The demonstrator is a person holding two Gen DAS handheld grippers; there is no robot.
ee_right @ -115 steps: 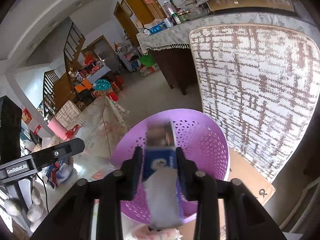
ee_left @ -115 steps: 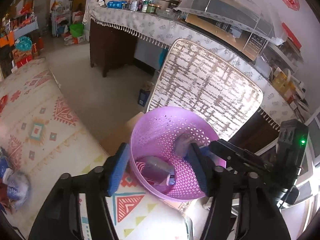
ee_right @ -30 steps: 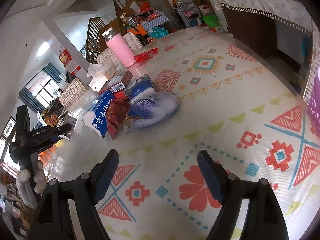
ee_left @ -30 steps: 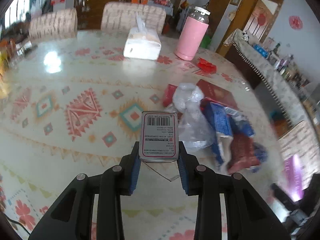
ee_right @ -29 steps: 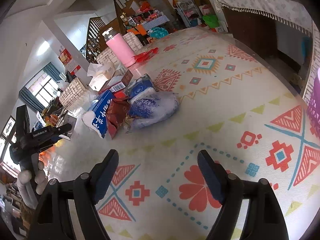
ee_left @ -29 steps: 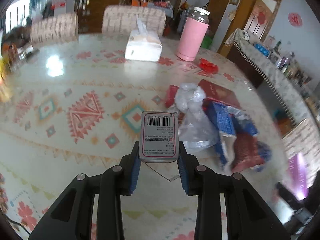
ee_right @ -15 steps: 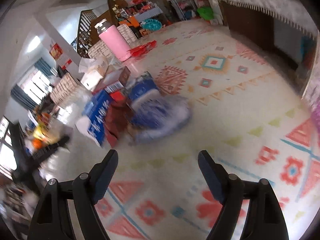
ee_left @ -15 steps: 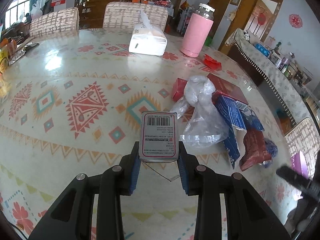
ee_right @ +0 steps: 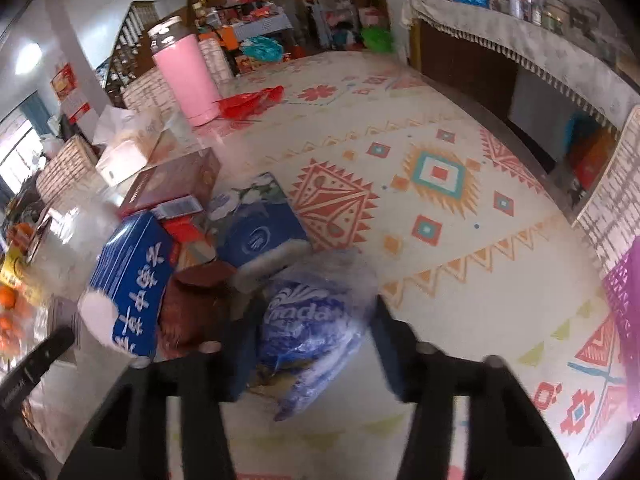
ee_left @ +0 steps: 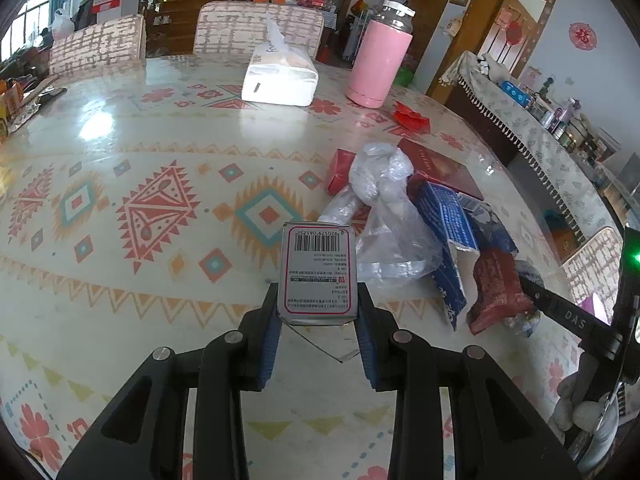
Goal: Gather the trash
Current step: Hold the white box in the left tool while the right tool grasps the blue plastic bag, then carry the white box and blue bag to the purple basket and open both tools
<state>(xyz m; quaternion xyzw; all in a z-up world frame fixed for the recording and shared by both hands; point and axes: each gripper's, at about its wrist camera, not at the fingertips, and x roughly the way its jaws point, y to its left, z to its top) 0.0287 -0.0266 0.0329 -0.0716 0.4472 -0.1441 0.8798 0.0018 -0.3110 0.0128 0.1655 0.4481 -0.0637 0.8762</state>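
Observation:
My left gripper (ee_left: 318,316) is shut on a small grey box with a barcode label (ee_left: 319,276), held above the patterned tablecloth. A pile of trash lies beyond it to the right: a clear plastic bag (ee_left: 384,216), a blue carton (ee_left: 450,240) and a dark red packet (ee_left: 498,292). My right gripper (ee_right: 310,316) is open, its jaws standing on either side of a blue and white plastic wrapper (ee_right: 312,328). The blue carton (ee_right: 128,276) and the red packet (ee_right: 192,300) lie to its left. The right gripper also shows at the right edge of the left wrist view (ee_left: 560,312).
A pink flask (ee_left: 378,56) and a white tissue pack (ee_left: 280,74) stand at the table's far side, with a flat dark red box (ee_left: 440,168) and red scraps (ee_left: 412,118). The purple basket (ee_right: 624,304) shows past the table's right edge. Chairs stand behind the table.
My right gripper has moved forward to the trash pile and now straddles the blue and white wrapper. My left gripper holds the barcode box as before, shifted slightly closer to the pile.

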